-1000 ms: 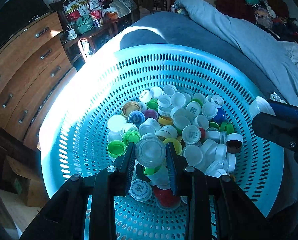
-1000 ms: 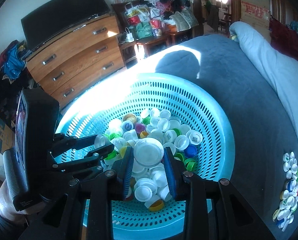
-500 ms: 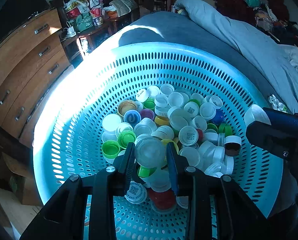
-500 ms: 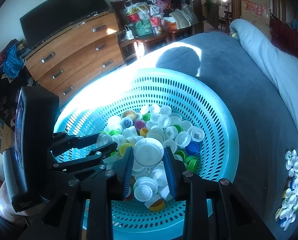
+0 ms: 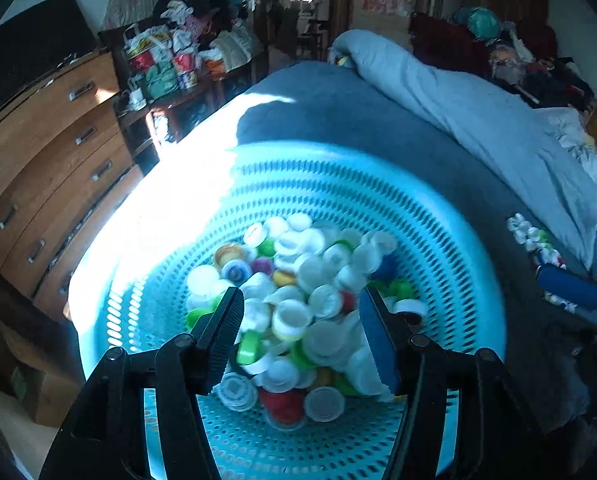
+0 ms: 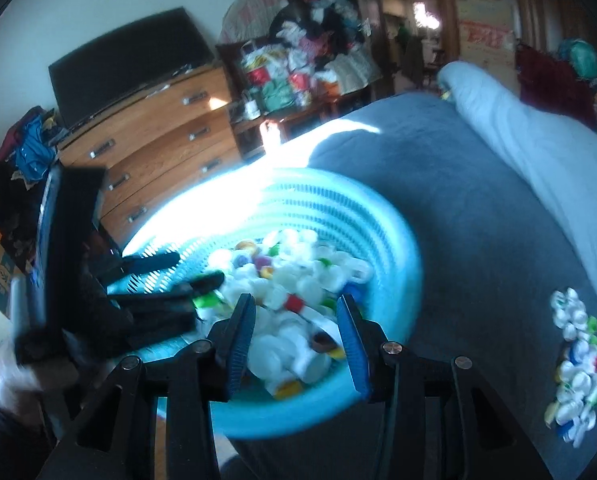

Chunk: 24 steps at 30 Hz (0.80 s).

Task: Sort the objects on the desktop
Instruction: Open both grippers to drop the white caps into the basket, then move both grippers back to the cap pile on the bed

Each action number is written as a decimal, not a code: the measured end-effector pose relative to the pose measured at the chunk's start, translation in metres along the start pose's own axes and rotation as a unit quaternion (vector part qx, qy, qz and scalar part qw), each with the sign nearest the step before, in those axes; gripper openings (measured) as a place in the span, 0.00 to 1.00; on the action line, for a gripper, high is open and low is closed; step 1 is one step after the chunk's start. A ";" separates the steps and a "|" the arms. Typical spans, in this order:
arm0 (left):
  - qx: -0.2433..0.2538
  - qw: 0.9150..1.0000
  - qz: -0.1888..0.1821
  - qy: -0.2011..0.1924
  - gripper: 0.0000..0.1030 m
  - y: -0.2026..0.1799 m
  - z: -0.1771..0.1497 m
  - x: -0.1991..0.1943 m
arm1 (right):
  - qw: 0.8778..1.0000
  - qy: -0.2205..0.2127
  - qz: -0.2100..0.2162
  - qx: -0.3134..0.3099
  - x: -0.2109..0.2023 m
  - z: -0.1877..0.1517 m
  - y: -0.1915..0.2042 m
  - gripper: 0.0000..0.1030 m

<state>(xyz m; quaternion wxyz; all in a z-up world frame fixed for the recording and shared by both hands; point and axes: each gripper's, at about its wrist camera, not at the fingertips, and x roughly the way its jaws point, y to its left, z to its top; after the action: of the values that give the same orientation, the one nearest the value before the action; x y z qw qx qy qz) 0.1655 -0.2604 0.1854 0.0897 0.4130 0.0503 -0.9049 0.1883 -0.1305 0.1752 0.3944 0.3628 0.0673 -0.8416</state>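
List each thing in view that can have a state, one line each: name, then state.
left gripper: open, empty, above the caps.
right gripper: open, empty.
basket: upright, partly filled with loose caps.
dresser: drawers closed.
sorted caps: lying on the blanket, outside the basket.

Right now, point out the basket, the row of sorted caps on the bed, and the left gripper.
basket (image 5: pixel 338 184): left wrist view, far perforated wall.
row of sorted caps (image 6: pixel 576 364): right wrist view, middle of the row on the grey bedcover.
left gripper (image 5: pixel 301 334): left wrist view, midway between its spread fingertips.
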 end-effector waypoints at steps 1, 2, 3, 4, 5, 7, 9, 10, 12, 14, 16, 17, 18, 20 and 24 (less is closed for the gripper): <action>0.012 1.000 -0.013 -0.011 0.52 -0.015 0.005 -0.008 | 1.000 -0.002 -0.009 0.012 -0.009 -0.011 -0.010 0.48; 0.031 0.999 -0.036 -0.027 0.52 -0.037 0.009 -0.020 | 1.000 -0.004 -0.019 0.024 -0.018 -0.022 -0.022 0.48; 0.047 0.997 -0.055 -0.040 0.52 -0.057 0.012 -0.029 | 0.999 -0.005 -0.036 0.033 -0.029 -0.035 -0.035 0.49; 0.068 0.993 -0.078 -0.055 0.53 -0.082 0.014 -0.040 | 0.998 -0.004 -0.056 0.041 -0.039 -0.049 -0.048 0.49; 0.083 0.990 -0.095 -0.063 0.57 -0.101 0.014 -0.046 | 0.996 -0.003 -0.071 0.053 -0.048 -0.062 -0.063 0.49; 0.120 0.981 -0.133 -0.071 0.65 -0.153 0.013 -0.049 | 0.992 -0.002 -0.097 0.084 -0.064 -0.086 -0.096 0.50; 0.156 0.972 -0.161 -0.067 0.65 -0.195 0.009 -0.031 | 0.986 -0.004 -0.118 0.115 -0.074 -0.105 -0.128 0.50; 0.178 0.967 -0.174 -0.059 0.65 -0.219 0.007 -0.011 | 0.983 -0.006 -0.126 0.132 -0.079 -0.113 -0.145 0.50; 0.209 0.962 -0.172 -0.046 0.65 -0.252 0.006 0.036 | 0.976 -0.013 -0.142 0.162 -0.085 -0.127 -0.182 0.50; 0.233 0.956 -0.174 -0.032 0.63 -0.282 0.007 0.089 | 0.971 -0.018 -0.151 0.182 -0.086 -0.135 -0.214 0.51; 0.254 0.950 -0.182 -0.015 0.59 -0.311 0.013 0.147 | 0.968 -0.021 -0.160 0.192 -0.080 -0.137 -0.240 0.51; 0.260 0.948 -0.182 -0.010 0.54 -0.322 0.014 0.162 | 0.965 -0.021 -0.166 0.200 -0.074 -0.137 -0.260 0.51; 0.262 0.949 -0.177 0.000 0.54 -0.331 0.020 0.186 | 0.963 -0.023 -0.166 0.209 -0.071 -0.137 -0.275 0.51; 0.251 0.952 -0.173 0.014 0.54 -0.341 0.032 0.221 | 0.960 -0.025 -0.166 0.226 -0.061 -0.135 -0.307 0.51; 0.244 0.951 -0.186 0.039 0.54 -0.354 0.052 0.262 | 0.955 -0.023 -0.164 0.246 -0.045 -0.124 -0.362 0.51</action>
<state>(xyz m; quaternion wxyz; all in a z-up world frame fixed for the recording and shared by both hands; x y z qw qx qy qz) -0.1137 0.0458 0.0274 -0.1858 0.4405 -0.0921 -0.8735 0.0188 0.1933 0.0522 0.1511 0.4128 -0.0928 -0.8934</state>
